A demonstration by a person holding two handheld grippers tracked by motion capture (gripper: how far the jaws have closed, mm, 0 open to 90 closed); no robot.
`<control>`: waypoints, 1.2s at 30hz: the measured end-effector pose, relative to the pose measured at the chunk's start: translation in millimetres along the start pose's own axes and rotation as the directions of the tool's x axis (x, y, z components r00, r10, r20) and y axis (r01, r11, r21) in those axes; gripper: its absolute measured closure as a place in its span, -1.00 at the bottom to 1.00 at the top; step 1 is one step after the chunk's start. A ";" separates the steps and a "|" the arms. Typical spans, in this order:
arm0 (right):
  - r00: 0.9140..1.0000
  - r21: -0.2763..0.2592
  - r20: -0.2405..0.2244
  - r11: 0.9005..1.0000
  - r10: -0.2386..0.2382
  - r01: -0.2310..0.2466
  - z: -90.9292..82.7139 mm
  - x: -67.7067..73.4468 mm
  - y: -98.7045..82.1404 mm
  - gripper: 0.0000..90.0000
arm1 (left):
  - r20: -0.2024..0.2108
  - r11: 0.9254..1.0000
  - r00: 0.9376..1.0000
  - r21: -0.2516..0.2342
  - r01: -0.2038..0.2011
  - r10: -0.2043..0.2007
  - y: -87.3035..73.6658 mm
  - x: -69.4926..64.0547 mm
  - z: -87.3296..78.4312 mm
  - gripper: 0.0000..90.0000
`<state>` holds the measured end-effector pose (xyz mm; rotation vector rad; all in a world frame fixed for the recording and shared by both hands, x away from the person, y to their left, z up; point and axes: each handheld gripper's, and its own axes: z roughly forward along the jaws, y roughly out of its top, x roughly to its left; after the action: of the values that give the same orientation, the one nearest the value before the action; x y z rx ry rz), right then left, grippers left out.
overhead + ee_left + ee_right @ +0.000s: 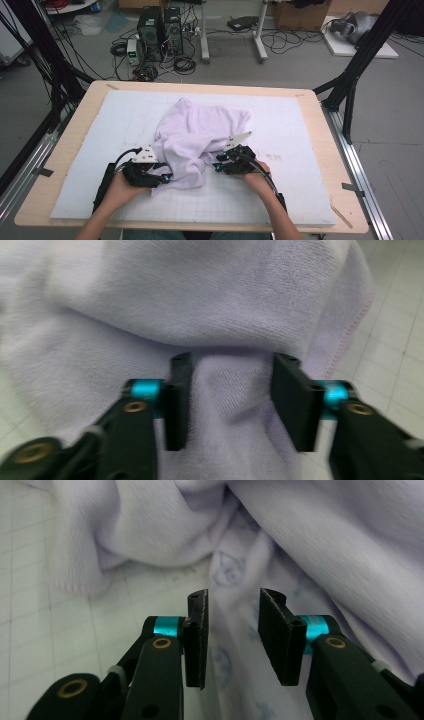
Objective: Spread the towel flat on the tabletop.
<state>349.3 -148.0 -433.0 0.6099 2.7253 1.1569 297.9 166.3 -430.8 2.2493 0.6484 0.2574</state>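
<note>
Towel (200, 135) lies crumpled on the mat (300, 130) — left tongs (232, 400) and right tongs (232, 635) both spread, cloth between them.

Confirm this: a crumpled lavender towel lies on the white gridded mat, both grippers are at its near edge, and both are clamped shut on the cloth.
Not quite. The lavender towel lies crumpled on the white gridded mat, but the left gripper and right gripper are open, as both gripper views show: cloth lies between the jaws, unpinched.
</note>
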 end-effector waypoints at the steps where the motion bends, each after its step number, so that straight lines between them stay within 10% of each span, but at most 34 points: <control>1: 1.000 0.001 0.007 1.000 -0.007 0.007 2.7 2.2 3.1 0.43 | -0.001 1.000 1.000 0.003 -0.004 0.004 0.6 -0.6 1.6 0.62; 7: 0.999 0.037 0.039 0.999 -0.024 0.022 11.1 3.0 5.3 0.85 | 0.006 0.994 1.000 -0.106 0.014 -0.014 3.4 -1.8 -18.6 0.88; 18: 0.997 0.005 0.039 0.998 -0.066 0.066 -22.4 3.7 1.9 0.91 | -0.085 0.937 0.985 -0.329 0.112 -0.148 6.1 23.1 -94.4 0.88; 23: 0.999 0.000 0.004 0.999 -0.051 0.051 -19.8 5.0 1.5 0.56 | -0.143 0.960 0.972 -0.238 0.149 -0.187 -4.4 31.7 -78.4 0.76; 26: 0.997 -0.026 -0.012 0.997 -0.075 0.075 -16.0 11.4 6.8 0.48 | -0.152 0.959 0.962 -0.206 0.194 -0.227 -11.7 37.3 -66.3 0.45; 32: 0.993 -0.028 -0.058 0.995 -0.101 0.099 -0.2 23.4 14.0 0.36 | -0.121 0.982 0.979 -0.117 0.147 -0.161 -15.6 31.0 -45.2 0.05; 36: 0.989 -0.008 -0.078 0.992 -0.123 0.123 16.0 33.3 19.4 0.34 | -0.128 0.996 0.987 -0.008 0.093 -0.093 -18.3 26.6 -27.7 0.61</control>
<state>329.3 -111.6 -428.8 0.3975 2.7809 1.1791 303.3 208.2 -425.5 2.2065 0.8182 0.3584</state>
